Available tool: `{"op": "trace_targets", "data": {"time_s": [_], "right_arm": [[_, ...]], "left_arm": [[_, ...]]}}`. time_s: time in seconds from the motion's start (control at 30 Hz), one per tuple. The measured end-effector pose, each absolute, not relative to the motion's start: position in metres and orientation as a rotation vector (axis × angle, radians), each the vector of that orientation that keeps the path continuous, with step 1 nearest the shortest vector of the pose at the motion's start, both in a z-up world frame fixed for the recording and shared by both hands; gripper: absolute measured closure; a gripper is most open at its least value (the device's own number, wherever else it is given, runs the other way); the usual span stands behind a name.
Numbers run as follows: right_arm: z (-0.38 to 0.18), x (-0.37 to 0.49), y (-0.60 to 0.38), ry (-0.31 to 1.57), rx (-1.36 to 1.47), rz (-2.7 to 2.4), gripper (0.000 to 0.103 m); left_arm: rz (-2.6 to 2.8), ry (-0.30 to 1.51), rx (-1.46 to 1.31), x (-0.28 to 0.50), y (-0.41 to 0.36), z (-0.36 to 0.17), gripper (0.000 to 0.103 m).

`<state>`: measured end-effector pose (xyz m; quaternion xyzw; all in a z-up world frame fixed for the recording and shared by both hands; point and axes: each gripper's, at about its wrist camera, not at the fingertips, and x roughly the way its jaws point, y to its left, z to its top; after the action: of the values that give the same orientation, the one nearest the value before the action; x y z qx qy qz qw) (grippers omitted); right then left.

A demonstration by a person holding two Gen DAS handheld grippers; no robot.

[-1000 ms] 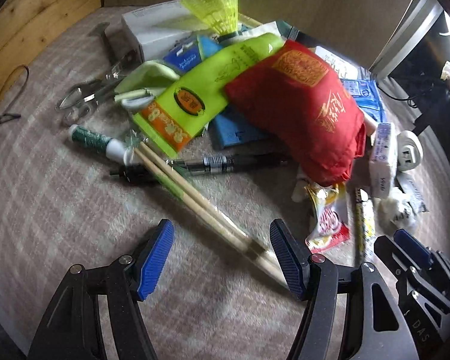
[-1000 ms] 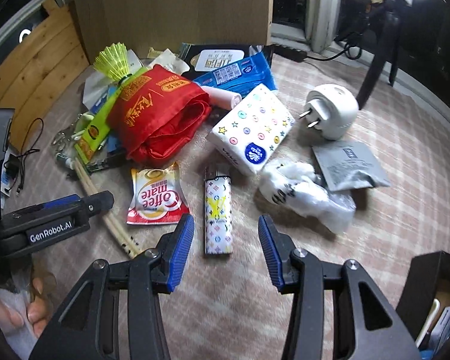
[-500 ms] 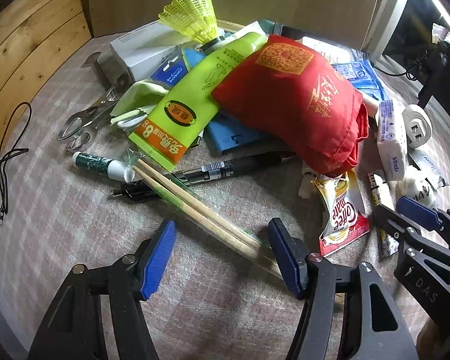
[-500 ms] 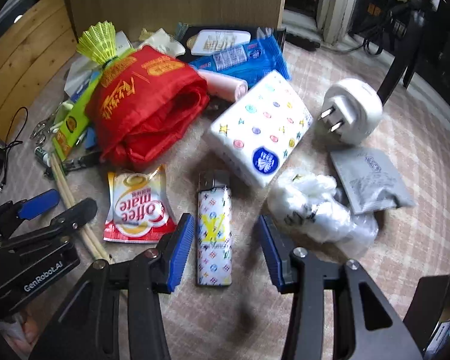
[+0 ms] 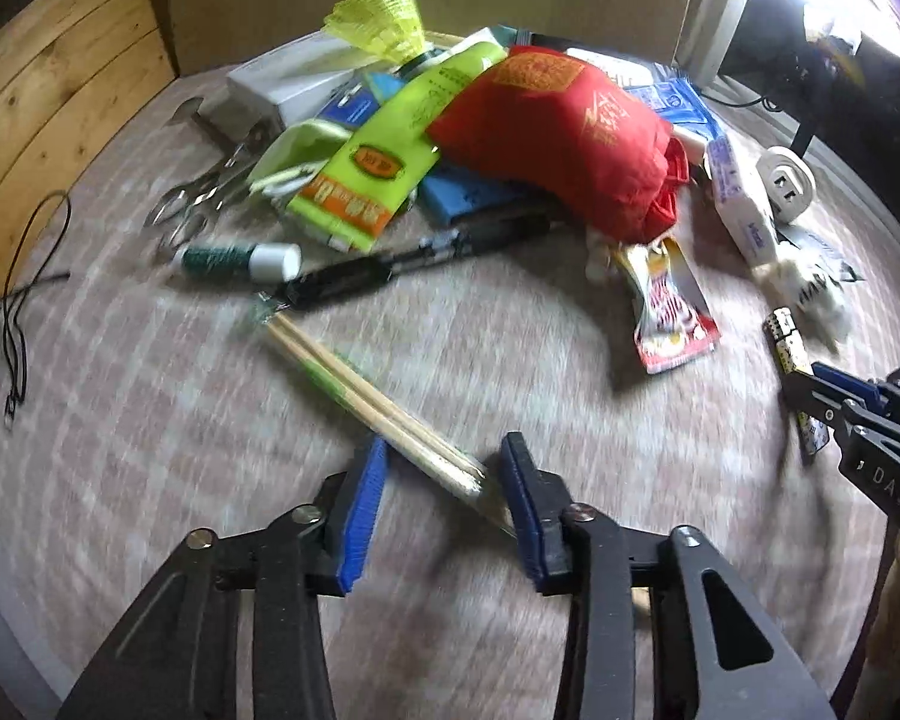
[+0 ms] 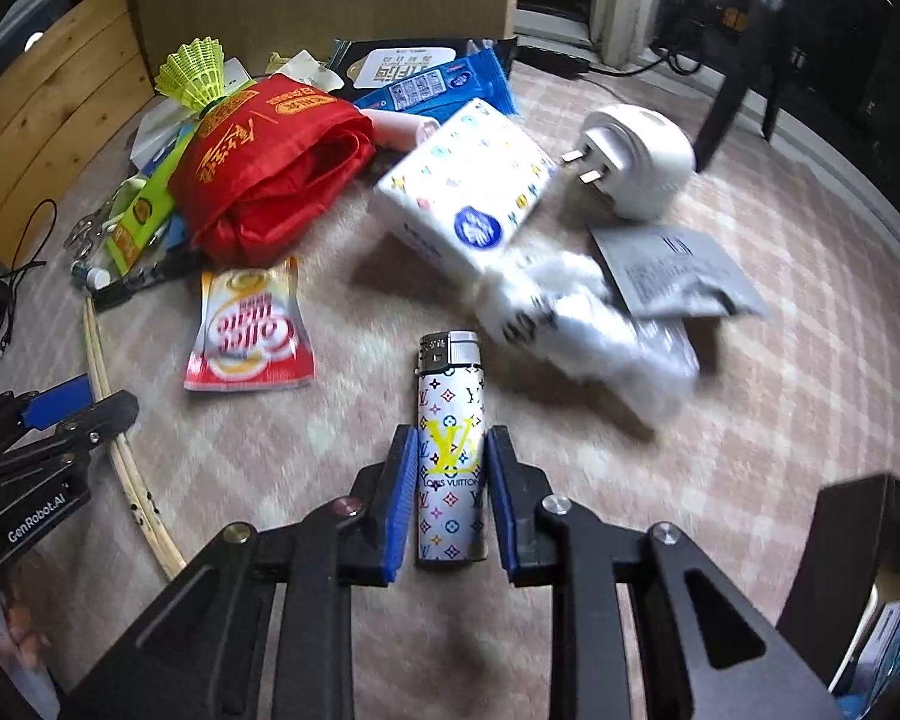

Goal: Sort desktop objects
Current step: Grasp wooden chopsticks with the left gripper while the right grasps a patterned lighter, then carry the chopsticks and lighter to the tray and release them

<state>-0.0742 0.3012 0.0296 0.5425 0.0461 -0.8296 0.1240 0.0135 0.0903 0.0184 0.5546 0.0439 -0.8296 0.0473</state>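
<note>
A pair of wooden chopsticks [image 5: 366, 396] lies on the pale carpeted surface. My left gripper [image 5: 444, 468] straddles their near end, with the jaws half closed and a gap on each side. A white patterned lighter [image 6: 450, 450] lies between the jaws of my right gripper [image 6: 450, 456], which have closed in on both its sides. The chopsticks also show at the left of the right wrist view [image 6: 123, 456]. The right gripper shows at the right edge of the left wrist view [image 5: 858, 408].
A cluttered pile lies beyond: red cloth bag [image 5: 570, 132], green tube [image 5: 384, 168], yellow shuttlecock [image 5: 384, 18], black pen [image 5: 408, 258], scissors [image 5: 198, 198], coffee sachet [image 6: 249, 324], tissue pack [image 6: 468, 186], white plug [image 6: 636, 162], grey sachet [image 6: 672, 270]. A black box [image 6: 858, 570] stands at the right.
Both grippers have moved forward and down. The left jaws have narrowed around the chopsticks' end. The right jaws have closed in on the lighter.
</note>
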Motion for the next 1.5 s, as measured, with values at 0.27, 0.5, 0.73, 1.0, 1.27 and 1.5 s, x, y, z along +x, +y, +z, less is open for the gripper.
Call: {"op": "trace_targets", "data": {"time_s": [0.27, 0.5, 0.73, 1.0, 1.27, 1.5], "right_arm": [[0.031, -0.046, 0.319, 0.045, 1.585, -2.437, 0.08], [0.033, -0.027, 0.328, 0.005, 1.595, -2.45, 0.08], [0.035, -0.025, 0.331, 0.018, 1.604, -2.459, 0.08], [0.049, -0.032, 0.333, 0.039, 1.581, -2.471, 0.08], [0.054, -0.037, 0.345, -0.028, 1.547, -2.455, 0.08], [0.057, -0.031, 0.353, -0.056, 1.527, -2.446, 0.08]], "left_arm": [[-2.528, 0.441, 1.678, 0.055, 0.052, 0.02, 0.102], [-2.457, 0.607, 1.687, 0.05, 0.035, 0.027, 0.08], [-2.419, 0.506, 1.709, 0.033, 0.073, 0.036, 0.065], [-2.343, 0.221, 1.719, 0.019, 0.098, 0.034, 0.084], [-2.333, 0.36, 1.685, 0.049, 0.07, 0.046, 0.099], [-2.389, 0.336, 1.633, 0.065, 0.075, 0.064, 0.099]]}}
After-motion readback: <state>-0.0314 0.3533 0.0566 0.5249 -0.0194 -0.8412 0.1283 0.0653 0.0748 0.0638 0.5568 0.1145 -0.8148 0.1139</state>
